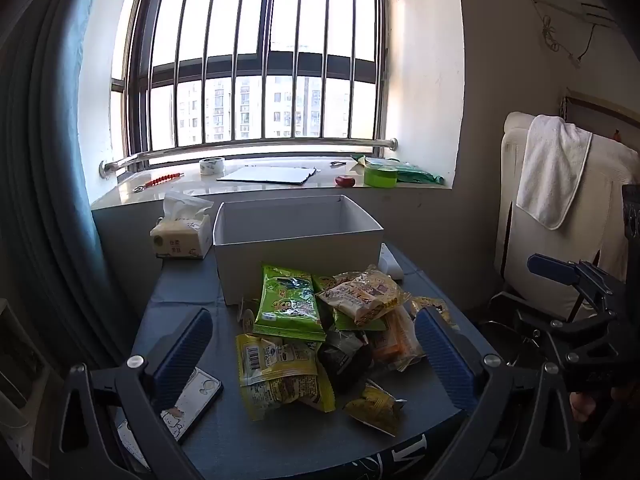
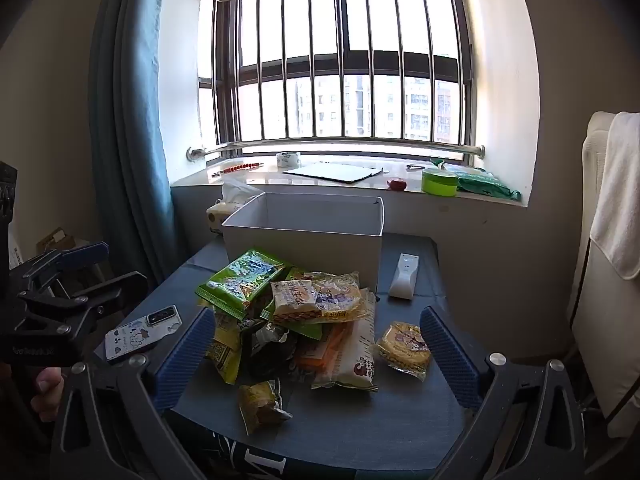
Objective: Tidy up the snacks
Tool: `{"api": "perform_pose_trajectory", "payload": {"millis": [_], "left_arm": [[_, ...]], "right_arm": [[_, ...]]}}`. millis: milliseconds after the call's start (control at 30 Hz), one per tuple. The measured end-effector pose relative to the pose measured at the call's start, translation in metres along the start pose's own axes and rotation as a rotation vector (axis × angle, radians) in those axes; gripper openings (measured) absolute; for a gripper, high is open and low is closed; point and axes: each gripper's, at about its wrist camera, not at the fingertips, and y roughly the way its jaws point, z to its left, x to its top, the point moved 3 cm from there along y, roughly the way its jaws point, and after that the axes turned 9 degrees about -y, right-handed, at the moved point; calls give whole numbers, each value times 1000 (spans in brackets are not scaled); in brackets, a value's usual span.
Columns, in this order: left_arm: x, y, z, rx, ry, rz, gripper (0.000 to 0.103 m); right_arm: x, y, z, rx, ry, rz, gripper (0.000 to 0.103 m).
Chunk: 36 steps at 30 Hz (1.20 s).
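Note:
A pile of snack packets (image 1: 316, 332) lies on the blue table (image 1: 192, 284), in front of an open white box (image 1: 296, 240). A green packet (image 1: 286, 300) and a yellow-wrapped cake (image 1: 364, 292) lie on top. My left gripper (image 1: 316, 344) is open and empty, its blue pads on either side of the pile and nearer than it. In the right wrist view the pile (image 2: 296, 320) and the box (image 2: 304, 236) show again. My right gripper (image 2: 316, 344) is open and empty before the pile. A small round cake packet (image 2: 404, 346) lies apart at the right.
A phone (image 1: 192, 404) lies at the table's front left. A white remote (image 2: 404, 276) lies right of the box. A tissue pack (image 1: 182, 236) stands left of the box. The windowsill (image 1: 240, 188) holds tape, a board and green items. A towel-draped chair (image 1: 560, 200) stands right.

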Motion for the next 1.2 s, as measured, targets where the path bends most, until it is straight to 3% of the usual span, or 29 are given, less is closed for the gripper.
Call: {"api": "perform_pose_trajectory", "payload": {"millis": [1200], "left_arm": [[-4,6,14,33,-50,29,103]], "right_arm": [[-4,1,-5,19,63,14,103]]}}
